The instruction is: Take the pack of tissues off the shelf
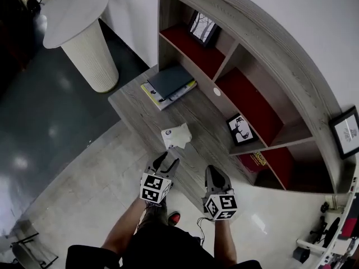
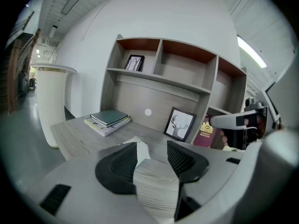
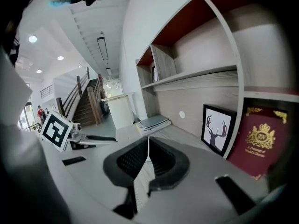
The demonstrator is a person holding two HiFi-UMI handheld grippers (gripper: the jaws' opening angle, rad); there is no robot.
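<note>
The pack of tissues [image 1: 176, 136] lies on the grey wood desk [image 1: 140, 110] at the centre of the head view, in front of the shelf [image 1: 263, 42] and outside its compartments. The left claw [image 1: 166, 162] hovers just below the pack in the frame, jaws apart and clamping nothing. The white pack shows beyond the gap. The right claw [image 1: 215, 174], lower right of centre, has its jaws together and empty.

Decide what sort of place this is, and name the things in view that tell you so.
Probably an open lobby or lounge of a public building, not a home. A staircase leads up in the background, a white pedestal table stands on polished floor, and a wooden display shelf holds a framed deer picture.
</note>
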